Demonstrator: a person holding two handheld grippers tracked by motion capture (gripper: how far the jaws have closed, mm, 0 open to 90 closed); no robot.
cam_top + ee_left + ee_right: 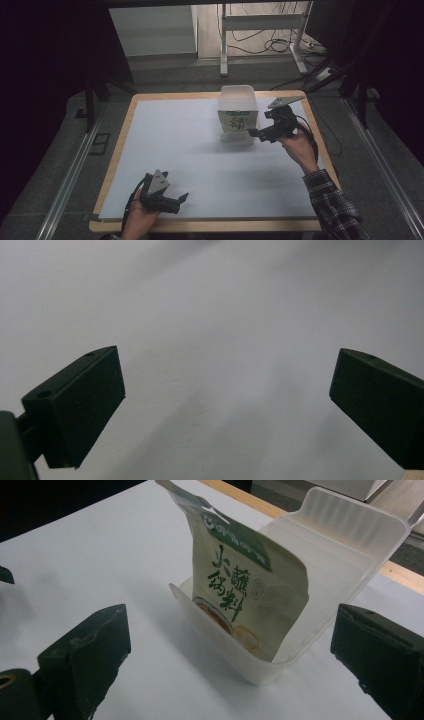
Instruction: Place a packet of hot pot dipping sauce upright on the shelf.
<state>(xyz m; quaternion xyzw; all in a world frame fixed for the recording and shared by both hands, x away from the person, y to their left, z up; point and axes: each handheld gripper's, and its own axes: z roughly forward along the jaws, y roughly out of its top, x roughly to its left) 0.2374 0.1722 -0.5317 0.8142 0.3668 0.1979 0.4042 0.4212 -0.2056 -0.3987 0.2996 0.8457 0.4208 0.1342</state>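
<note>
A translucent plastic container (237, 97) stands at the back of the white table sheet, right of centre. A beige pouch with a green band and green characters (238, 121) stands upright inside it, leaning on the wall; the right gripper view shows the pouch (240, 600) and the container (330, 545) close up. My right gripper (253, 132) is open just right of the container, level with its front, with nothing between its jaws. My left gripper (183, 198) is open near the front edge at the left, over bare sheet.
The white sheet (200, 160) covers a wooden table whose rim (200, 227) shows at the front. Beyond the table stand a white frame's legs (223, 45) and loose cables (280, 45) on the floor. Metal rails (70, 175) run along both sides.
</note>
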